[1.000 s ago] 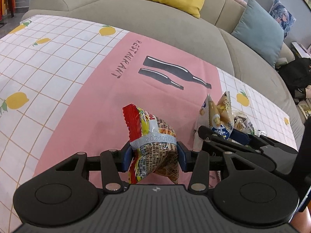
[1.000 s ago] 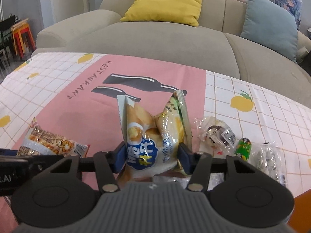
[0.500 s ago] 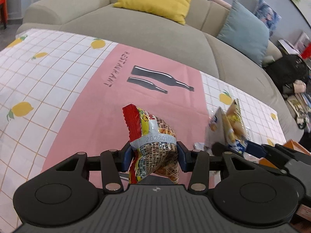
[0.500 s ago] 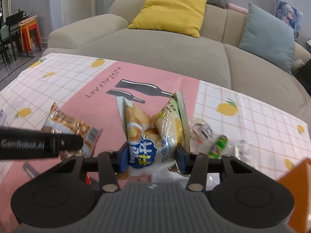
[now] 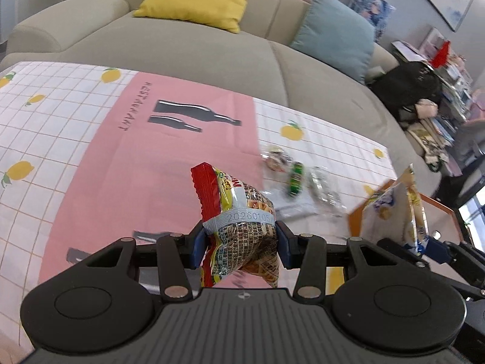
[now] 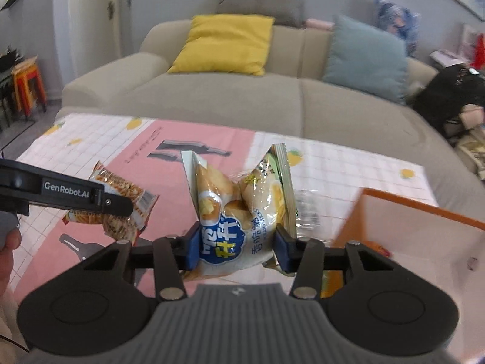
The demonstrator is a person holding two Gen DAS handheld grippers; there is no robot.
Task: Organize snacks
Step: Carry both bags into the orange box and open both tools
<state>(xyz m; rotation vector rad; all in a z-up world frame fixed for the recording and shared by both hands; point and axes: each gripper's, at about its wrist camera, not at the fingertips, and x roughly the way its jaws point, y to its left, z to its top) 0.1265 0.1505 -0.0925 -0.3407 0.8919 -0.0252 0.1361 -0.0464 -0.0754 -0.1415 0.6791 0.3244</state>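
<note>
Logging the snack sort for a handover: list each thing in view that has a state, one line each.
Left gripper: shut on red-edged snack packet, held off the table.
Right gripper: shut on potato chip bag, held in the air.
Orange-rimmed bin: open-topped, beside the chip bag.
Small wrapped snacks: lying loose on the tablecloth.

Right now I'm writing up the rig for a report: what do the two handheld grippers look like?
Both match: the left gripper and right gripper have a ribbed grey body, black linkage arms with silver pivot pins over two round black housings, and blue pads on the fingers. The left one's side, seen from the right wrist view, carries white GenRobot.AI lettering. No cables or sleeves show clearly.
</note>
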